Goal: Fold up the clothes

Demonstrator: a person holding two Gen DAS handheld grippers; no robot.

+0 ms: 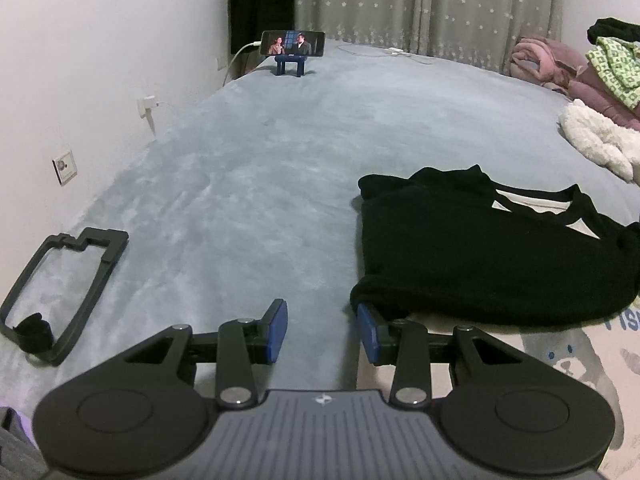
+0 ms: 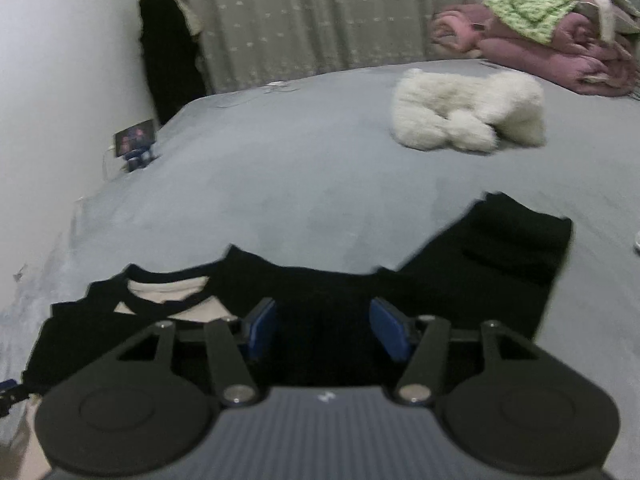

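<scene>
A black top with a cream inner collar lies partly folded on the grey bed, its lower part cream with a bear print. My left gripper is open at the garment's near left corner, its right pad touching the black edge. In the right wrist view the same black top spreads below my right gripper, which is open above the fabric, with one sleeve stretched out to the right. Nothing is held by either gripper.
A phone on a blue stand sits at the far left edge of the bed. A black frame lies near left. A white fluffy garment and a pile of pink and green clothes occupy the far right.
</scene>
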